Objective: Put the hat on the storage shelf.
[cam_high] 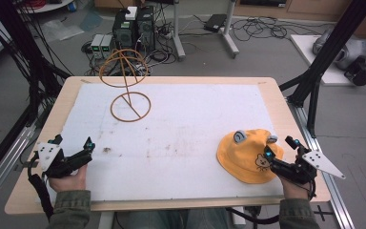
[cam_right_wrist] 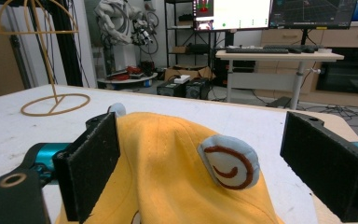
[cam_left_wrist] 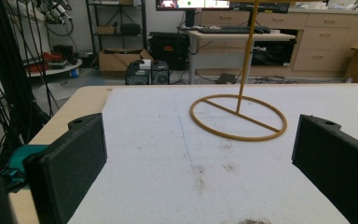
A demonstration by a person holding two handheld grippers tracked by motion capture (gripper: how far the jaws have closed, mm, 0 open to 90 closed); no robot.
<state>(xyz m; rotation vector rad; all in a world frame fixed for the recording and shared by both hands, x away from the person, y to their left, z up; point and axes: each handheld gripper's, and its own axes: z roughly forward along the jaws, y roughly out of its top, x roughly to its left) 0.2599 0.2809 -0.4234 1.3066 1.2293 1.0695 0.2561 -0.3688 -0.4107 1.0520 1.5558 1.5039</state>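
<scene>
Hat: a yellow bucket hat (cam_high: pixel 248 160) with a bear face on its brim and two small grey ears lies at the near right of the worktop (cam_high: pixel 171 138), on the white sheet that covers it.

Hat and right fingers: in the right gripper view the hat (cam_right_wrist: pixel 168 163) rises between the two black fingers (cam_right_wrist: pixel 91 170), which stand spread to either side of the crown; the left one sits against or just beside the yellow cloth, the right one stands apart from it, past the grey ear (cam_right_wrist: pixel 228 161) with its brown swirl.

Right gripper: the right gripper (cam_high: pixel 274 160), held in a hand (cam_high: pixel 295 183) at the near right edge, reaches over the hat's near-right brim.

Left gripper: the left gripper (cam_high: pixel 83 150) is held at the near left of the worktop, well apart from the hat; its own view shows its fingers (cam_left_wrist: pixel 70 165) spread wide over bare, stained white sheet, nothing between them.

Stand: a yellow wire hat stand (cam_high: pixel 128 88), ring base and thin post topped by a wire dome, is upright at the far left of the sheet; it lies ahead of the left gripper, well clear of its fingers.

Surroundings: cables, computer cases and a desk with monitors on the floor beyond.
</scene>
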